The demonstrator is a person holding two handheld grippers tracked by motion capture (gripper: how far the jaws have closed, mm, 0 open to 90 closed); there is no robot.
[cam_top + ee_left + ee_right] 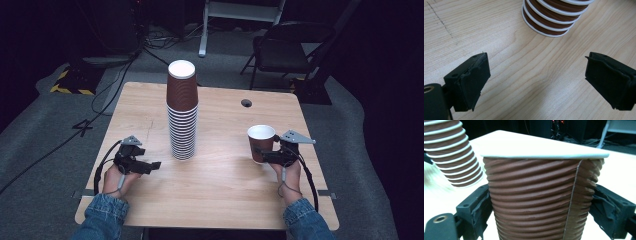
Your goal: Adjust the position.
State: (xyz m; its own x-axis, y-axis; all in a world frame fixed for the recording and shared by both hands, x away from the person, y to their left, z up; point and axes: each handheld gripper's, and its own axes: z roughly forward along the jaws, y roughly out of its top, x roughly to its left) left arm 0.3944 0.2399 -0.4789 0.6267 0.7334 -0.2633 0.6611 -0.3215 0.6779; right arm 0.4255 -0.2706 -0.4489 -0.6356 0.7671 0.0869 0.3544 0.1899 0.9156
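Stack (182, 112): brown cups, white rims showing as white bands on brown down the lower half; white base on top. Single cup (261, 142) near desk's right edge: brown ribbed wall, horizontal ridges, pale vertical seam line, white rim and inside. Desk (225, 190): light wood, wavy grain, small dark hole (246, 103) near far edge. Both grippers black with grey plates: left gripper (156, 165), right gripper (262, 155). Sleeves (102, 212) blue denim. Floor grey carpet; yellow-black stripe tape (70, 85) beyond desk's far-left corner. Chair (285, 47) black.

Overhead light brightens the pale wooden table (220, 180) against near-black, dim surroundings, while the right gripper view blows the tabletop to white glare and blurs its left edge.
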